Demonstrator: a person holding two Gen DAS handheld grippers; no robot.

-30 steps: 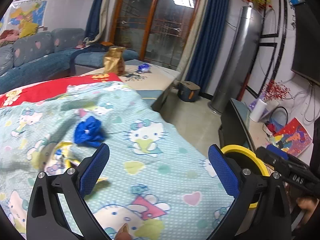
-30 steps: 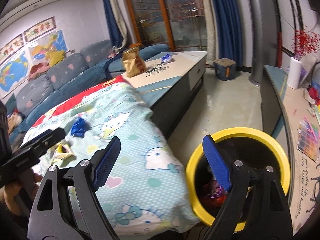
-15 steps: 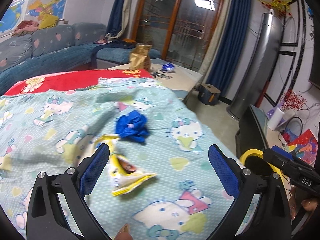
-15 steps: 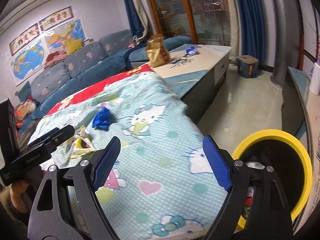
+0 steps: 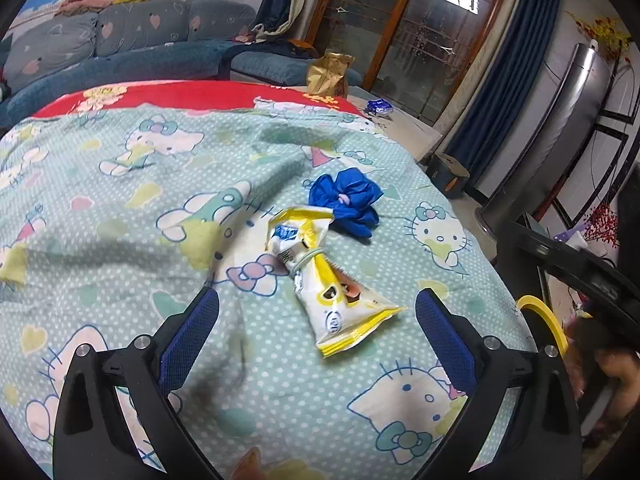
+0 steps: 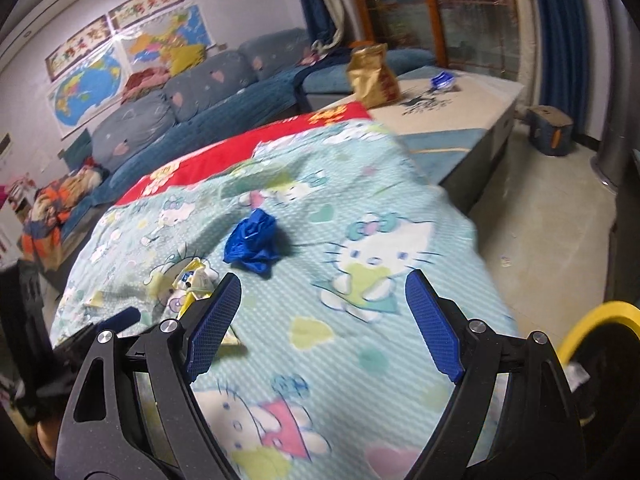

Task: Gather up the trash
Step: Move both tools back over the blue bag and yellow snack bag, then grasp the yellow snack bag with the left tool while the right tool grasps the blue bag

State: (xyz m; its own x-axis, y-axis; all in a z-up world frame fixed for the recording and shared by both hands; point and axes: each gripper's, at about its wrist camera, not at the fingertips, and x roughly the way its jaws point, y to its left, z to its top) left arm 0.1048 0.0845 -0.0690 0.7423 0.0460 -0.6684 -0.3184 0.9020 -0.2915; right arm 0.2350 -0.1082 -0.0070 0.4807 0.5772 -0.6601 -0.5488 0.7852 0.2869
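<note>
A yellow and white snack wrapper tied with a rubber band lies on the cartoon-cat bedsheet. A crumpled blue wrapper lies just beyond it. My left gripper is open and empty, just short of the yellow wrapper. My right gripper is open and empty above the sheet, with the blue wrapper ahead to the left. The yellow wrapper is partly hidden behind its left finger. The yellow-rimmed trash bin shows at the lower right; its rim also shows in the left wrist view.
A low table beyond the sheet carries a gold bag and a small blue packet. A blue sofa runs along the far side. A tall grey floor unit and a small box stand on the floor at the right.
Both grippers swung left from the bin toward the sheet. The yellow wrapper now sits between my left fingers' line of view, and the bin has slid to the right edge of both views.
</note>
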